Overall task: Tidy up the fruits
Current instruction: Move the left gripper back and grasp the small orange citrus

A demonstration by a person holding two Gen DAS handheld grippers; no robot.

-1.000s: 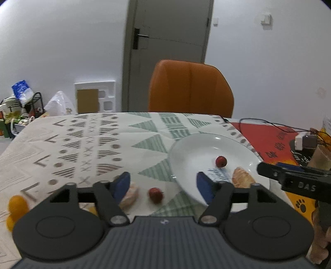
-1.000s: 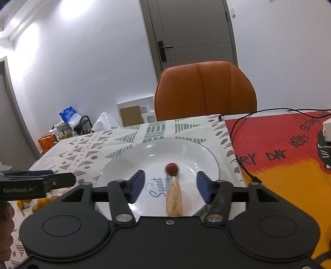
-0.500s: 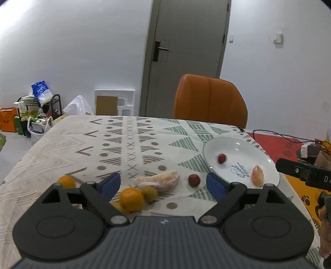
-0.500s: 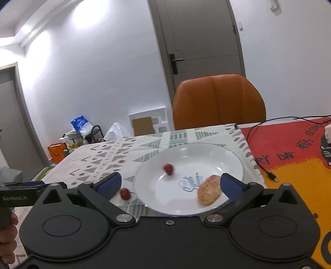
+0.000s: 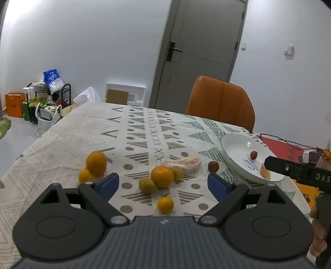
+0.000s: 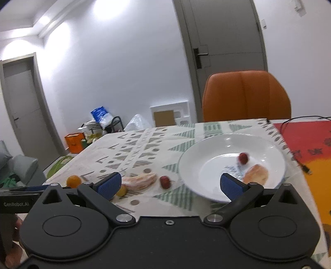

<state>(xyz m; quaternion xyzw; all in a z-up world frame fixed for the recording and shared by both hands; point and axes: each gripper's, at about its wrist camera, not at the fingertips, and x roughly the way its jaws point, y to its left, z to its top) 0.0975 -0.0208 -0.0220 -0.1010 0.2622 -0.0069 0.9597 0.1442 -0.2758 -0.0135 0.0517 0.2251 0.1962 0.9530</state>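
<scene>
Ahead of my claws: four oranges (image 5: 162, 176), two green fruits (image 5: 146, 185), two red fruits (image 5: 213, 166), two peeled segments (image 5: 182, 162), one plate (image 5: 231, 144), one chair (image 5: 221, 103).

You face white walls and a grey door (image 5: 198, 62) with a dark handle. An orange chair (image 5: 221, 103) stands at the table's far side. Far left on the pale floor: a black rack (image 5: 51, 95) with bags, an orange box (image 5: 14, 104), white foam packaging (image 5: 125, 95) against the wall. Ceiling lights (image 6: 107, 8) glare upper left; a second grey door (image 6: 26, 107) stands left.
</scene>
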